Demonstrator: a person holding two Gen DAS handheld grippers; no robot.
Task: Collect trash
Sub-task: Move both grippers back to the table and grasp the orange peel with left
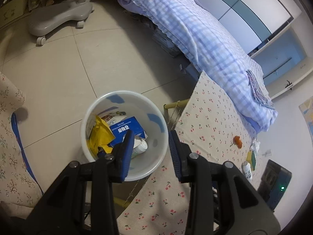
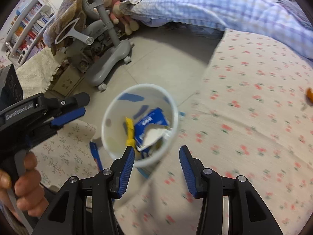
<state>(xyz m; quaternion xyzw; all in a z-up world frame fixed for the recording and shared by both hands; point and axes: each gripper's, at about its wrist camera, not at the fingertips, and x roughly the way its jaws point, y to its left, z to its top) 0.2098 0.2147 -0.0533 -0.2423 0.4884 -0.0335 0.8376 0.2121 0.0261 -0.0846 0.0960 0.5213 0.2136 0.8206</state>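
A white bin (image 1: 156, 141) stands on the floor beside the cherry-print table (image 1: 205, 121). It holds a blue box (image 1: 127, 129), a yellow wrapper (image 1: 100, 135) and a white bottle (image 1: 139, 146). My left gripper (image 1: 151, 139) is open and empty above the bin. My right gripper (image 2: 157, 152) is open and empty above the bin's (image 2: 109, 117) near rim; the blue box (image 2: 150, 123) and yellow wrapper (image 2: 129, 131) show inside. The left gripper (image 2: 78, 103) also shows in the right wrist view. On the table lie an orange scrap (image 1: 238, 141), crumpled tissue (image 1: 255, 145), a yellow-green sponge (image 1: 252, 156) and a small bottle (image 1: 246, 169).
A bed with a blue checked quilt (image 1: 195, 39) runs along the table's far side. A grey wheeled chair base (image 1: 58, 19) stands on the tiled floor. A black device (image 1: 273, 182) sits at the table's right. A floral cloth (image 1: 9, 146) lies left of the bin.
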